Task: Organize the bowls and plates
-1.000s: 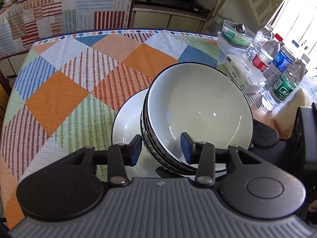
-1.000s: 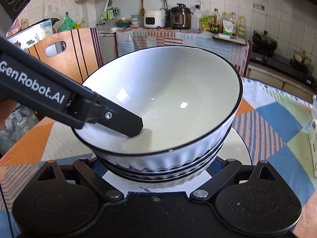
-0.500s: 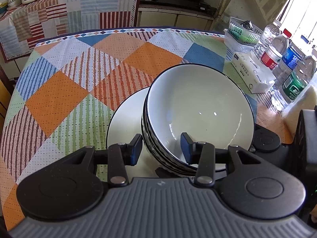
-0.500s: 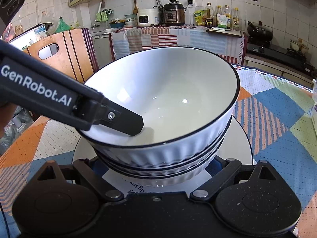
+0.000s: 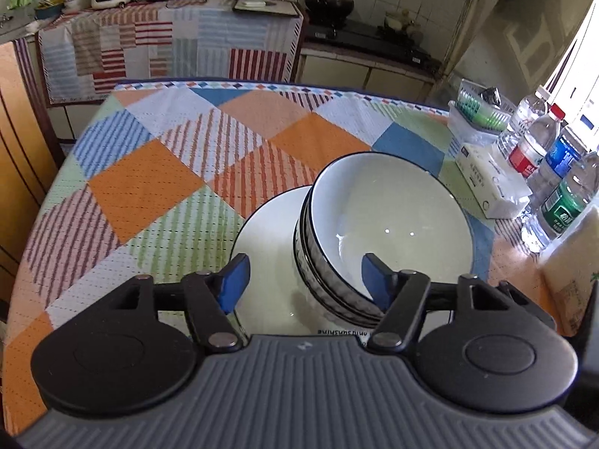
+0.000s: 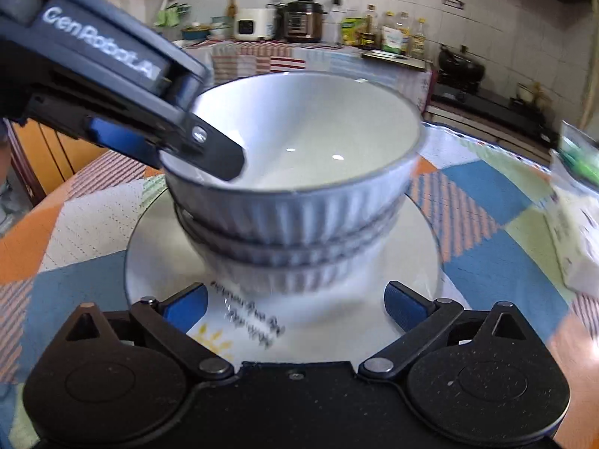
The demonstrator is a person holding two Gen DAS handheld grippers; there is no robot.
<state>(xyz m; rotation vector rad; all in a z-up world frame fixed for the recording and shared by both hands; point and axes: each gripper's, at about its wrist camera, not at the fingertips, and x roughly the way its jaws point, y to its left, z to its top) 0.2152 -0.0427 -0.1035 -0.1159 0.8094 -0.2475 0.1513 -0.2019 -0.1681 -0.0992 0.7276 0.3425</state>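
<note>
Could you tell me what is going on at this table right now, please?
A person with two handheld grippers is tidying dishes. A stack of ribbed white bowls sits on a white plate on the patchwork tablecloth. The left gripper straddles the top bowl's rim; its jaws have just been opening and no longer pinch it. The right gripper is open at the plate's near edge, holding nothing.

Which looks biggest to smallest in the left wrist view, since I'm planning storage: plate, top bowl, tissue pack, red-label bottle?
1. Plate, partly hidden by the bowls.
2. Top bowl, close to the plate in width.
3. Tissue pack.
4. Red-label bottle, though both sit farther away, so their order is unsure.
</note>
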